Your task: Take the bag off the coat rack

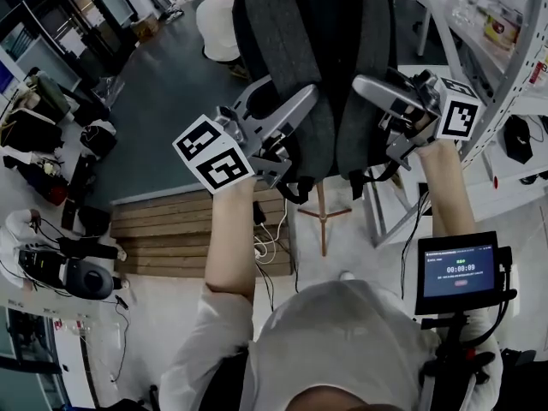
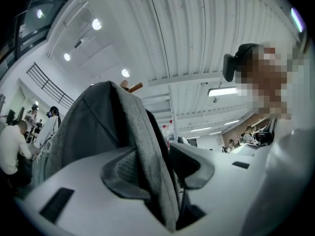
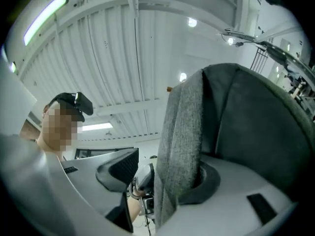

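A grey backpack (image 1: 308, 50) hangs in front of me on a wooden coat rack, whose foot (image 1: 324, 217) shows on the floor below. My left gripper (image 1: 300, 131) is raised to the bag's left shoulder strap (image 2: 147, 146) and is shut on it (image 2: 162, 166). The bag body (image 2: 83, 127) rises behind, with wooden peg tips (image 2: 129, 86) above it. My right gripper (image 1: 374, 118) is open around the right strap (image 3: 184, 132). That strap lies against one pad, and a gap shows at the other (image 3: 162, 173). The bag body (image 3: 256, 112) fills that view's right.
White metal shelving (image 1: 514, 50) stands close on the right. A small screen on a stand (image 1: 458, 271) is at lower right. A wooden platform (image 1: 197, 229) with cables lies below the bag, and equipment cases (image 1: 51, 264) sit at left. A person (image 1: 218, 20) sits beyond.
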The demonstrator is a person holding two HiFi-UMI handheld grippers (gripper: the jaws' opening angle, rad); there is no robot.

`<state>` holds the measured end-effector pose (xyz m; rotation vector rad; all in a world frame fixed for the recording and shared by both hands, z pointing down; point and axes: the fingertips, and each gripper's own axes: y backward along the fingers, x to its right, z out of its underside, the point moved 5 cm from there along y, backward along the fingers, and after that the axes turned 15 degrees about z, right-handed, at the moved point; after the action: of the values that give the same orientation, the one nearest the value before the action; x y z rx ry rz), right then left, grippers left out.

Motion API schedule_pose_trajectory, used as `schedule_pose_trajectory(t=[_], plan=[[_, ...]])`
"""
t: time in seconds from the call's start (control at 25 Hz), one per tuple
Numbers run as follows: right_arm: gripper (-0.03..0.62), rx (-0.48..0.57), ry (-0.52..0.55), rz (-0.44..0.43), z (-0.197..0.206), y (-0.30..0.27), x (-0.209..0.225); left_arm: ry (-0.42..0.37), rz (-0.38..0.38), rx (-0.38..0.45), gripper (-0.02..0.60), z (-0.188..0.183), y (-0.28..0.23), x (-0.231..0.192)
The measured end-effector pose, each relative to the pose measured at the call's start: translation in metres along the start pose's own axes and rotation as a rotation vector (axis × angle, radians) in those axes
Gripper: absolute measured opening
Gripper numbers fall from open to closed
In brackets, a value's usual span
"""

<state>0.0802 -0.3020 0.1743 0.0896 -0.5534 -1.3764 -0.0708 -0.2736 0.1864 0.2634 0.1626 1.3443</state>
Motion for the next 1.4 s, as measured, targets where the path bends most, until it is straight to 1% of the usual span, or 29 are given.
schedule_pose_trajectory(t=[0.12, 0.2, 0.28, 0.36, 0.44, 0.52, 0.56, 0.64, 0.68, 0.72, 0.76, 0.8, 1.0, 1.08, 1.16, 1.24, 1.32, 1.4], plan=[[0.247, 0.058, -0.011, -0.023, -0.018, 0.003, -0.001, -0.013, 0.033, 0.029, 0.163, -0.014, -0.004, -0.001], [0.245, 0.068, 0.026, -0.012, -0.035, -0.001, -0.005, -0.029, 0.042, 0.051, 0.163, -0.03, -0.008, -0.005], [0.246, 0.069, 0.089, 0.008, -0.05, -0.007, -0.011, -0.058, 0.032, 0.071, 0.163, -0.048, -0.013, -0.01], [0.245, 0.079, 0.18, 0.051, -0.064, -0.01, -0.014, -0.117, 0.002, 0.087, 0.163, -0.063, -0.02, -0.013], [0.247, 0.087, 0.279, 0.123, -0.075, -0.011, -0.013, -0.204, -0.044, 0.083, 0.163, -0.077, -0.026, -0.016], [0.245, 0.108, 0.344, 0.152, -0.085, -0.016, -0.014, -0.269, -0.075, 0.074, 0.163, -0.088, -0.031, -0.019], [0.246, 0.125, 0.359, 0.151, -0.09, -0.019, -0.015, -0.284, -0.077, 0.076, 0.163, -0.093, -0.033, -0.021], [0.245, 0.157, 0.37, 0.156, -0.1, -0.024, -0.018, -0.289, -0.066, 0.095, 0.163, -0.101, -0.037, -0.022], [0.218, 0.169, 0.376, 0.164, -0.105, -0.025, -0.021, -0.292, -0.063, 0.107, 0.163, -0.104, -0.039, -0.022], [0.13, 0.178, 0.387, 0.173, -0.11, -0.026, -0.023, -0.304, -0.068, 0.116, 0.14, -0.107, -0.04, -0.021], [0.098, 0.187, 0.405, 0.183, -0.113, -0.028, -0.026, -0.33, -0.083, 0.122, 0.109, -0.11, -0.04, -0.021], [0.072, 0.199, 0.433, 0.196, -0.116, -0.032, -0.029, -0.371, -0.108, 0.124, 0.092, -0.113, -0.04, -0.022], [0.06, 0.278, 0.681, 0.338, -0.124, -0.041, -0.035, -0.658, -0.247, 0.115, 0.08, -0.128, -0.038, -0.02], [0.054, 0.322, 0.775, 0.379, -0.131, -0.043, -0.041, -0.744, -0.293, 0.121, 0.075, -0.136, -0.038, -0.017], [0.049, 0.365, 0.854, 0.418, -0.138, -0.048, -0.048, -0.798, -0.347, 0.131, 0.068, -0.146, -0.037, -0.016], [0.046, 0.402, 0.923, 0.454, -0.144, -0.055, -0.056, -0.833, -0.4, 0.139, 0.066, -0.155, -0.036, -0.015], [0.044, 0.429, 0.987, 0.488, -0.146, -0.061, -0.063, -0.846, -0.433, 0.145, 0.065, -0.162, -0.035, -0.012], [0.044, 0.447, 1.033, 0.512, -0.147, -0.064, -0.07, -0.839, -0.437, 0.155, 0.064, -0.166, -0.034, -0.009]])
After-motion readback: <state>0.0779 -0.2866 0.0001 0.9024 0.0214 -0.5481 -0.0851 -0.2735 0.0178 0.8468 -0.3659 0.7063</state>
